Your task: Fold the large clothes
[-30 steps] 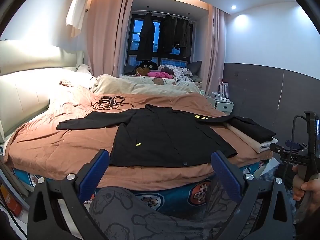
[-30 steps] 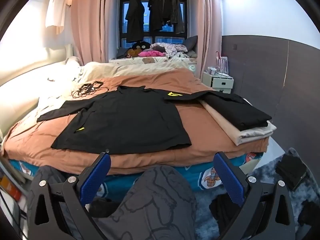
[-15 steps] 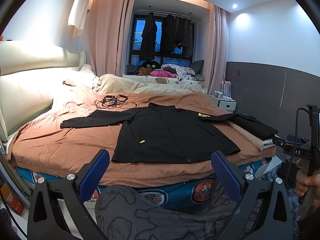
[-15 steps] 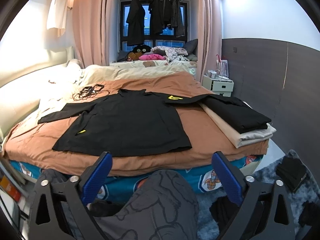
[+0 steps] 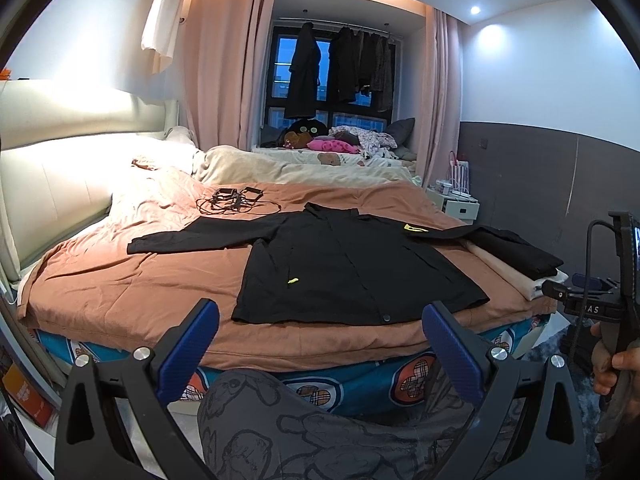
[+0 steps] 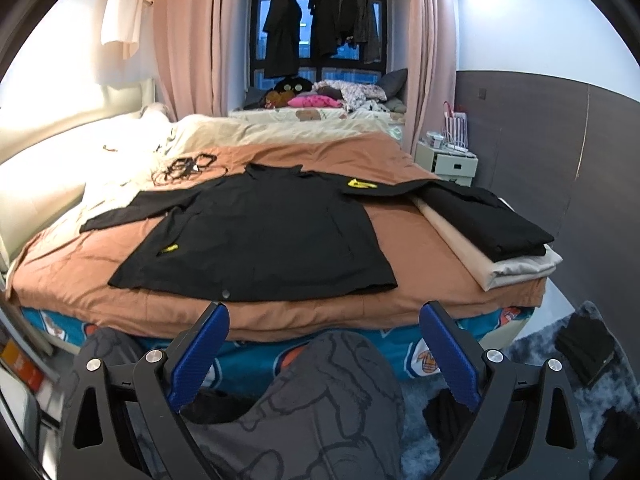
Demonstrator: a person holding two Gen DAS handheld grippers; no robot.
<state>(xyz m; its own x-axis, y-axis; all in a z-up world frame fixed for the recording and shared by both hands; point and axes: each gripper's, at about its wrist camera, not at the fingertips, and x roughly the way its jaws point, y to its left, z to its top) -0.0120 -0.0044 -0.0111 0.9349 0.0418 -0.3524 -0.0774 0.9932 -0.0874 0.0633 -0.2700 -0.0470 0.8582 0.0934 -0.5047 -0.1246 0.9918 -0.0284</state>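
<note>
The left gripper has its blue fingers spread wide with nothing between them but the person's knee in grey printed trousers below. The right gripper is also wide apart and empty over the other knee; its jaws have just closed a little. In the left wrist view the right hand shows at the frame edge, partly cut off, wrapped around its gripper's handle.

Beyond the fingers, the black jacket lies flat on the brown bedspread, sleeves spread out to both sides, hem nearest the person. One sleeve runs to a stack of folded clothes at the bed's right edge, and appears to lie onto it, though black on black makes that hard to judge. A tangle of cables sits near the collar on the other side.

A small white bedside cabinet holds small items too tiny to identify. Dark clothes hang at the window.
</note>
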